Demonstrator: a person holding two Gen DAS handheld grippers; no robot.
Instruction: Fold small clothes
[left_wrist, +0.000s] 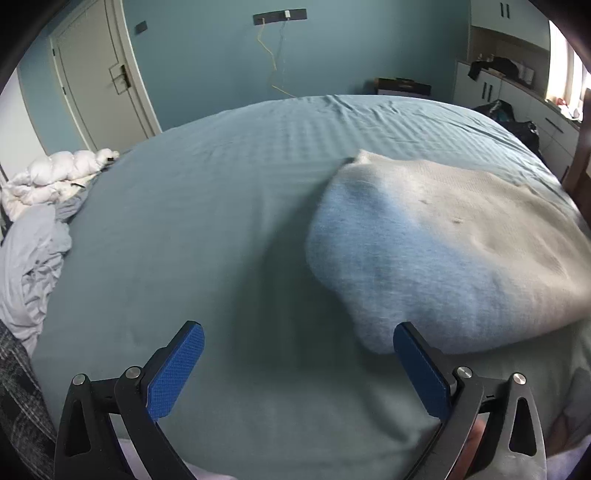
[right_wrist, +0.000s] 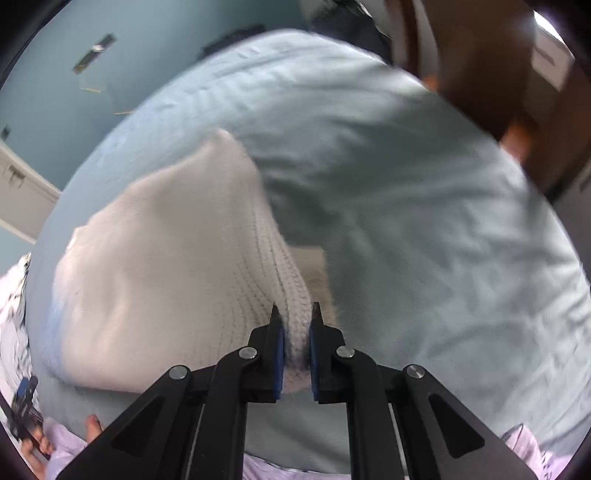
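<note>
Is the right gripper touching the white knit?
Touching. The right wrist view shows the right gripper with both pads clamped on a bunched edge of the white knit, no gap on either side.

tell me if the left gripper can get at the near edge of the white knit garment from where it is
Probably yes: the left gripper is open, and the white knit garment lies just beyond its right finger, with only bare bed sheet between.

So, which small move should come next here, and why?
Probably the left gripper should close on the near edge of the white knit garment. The right gripper already pinches a ribbed edge, while the left one is open and empty beside the cloth on the bed.
</note>
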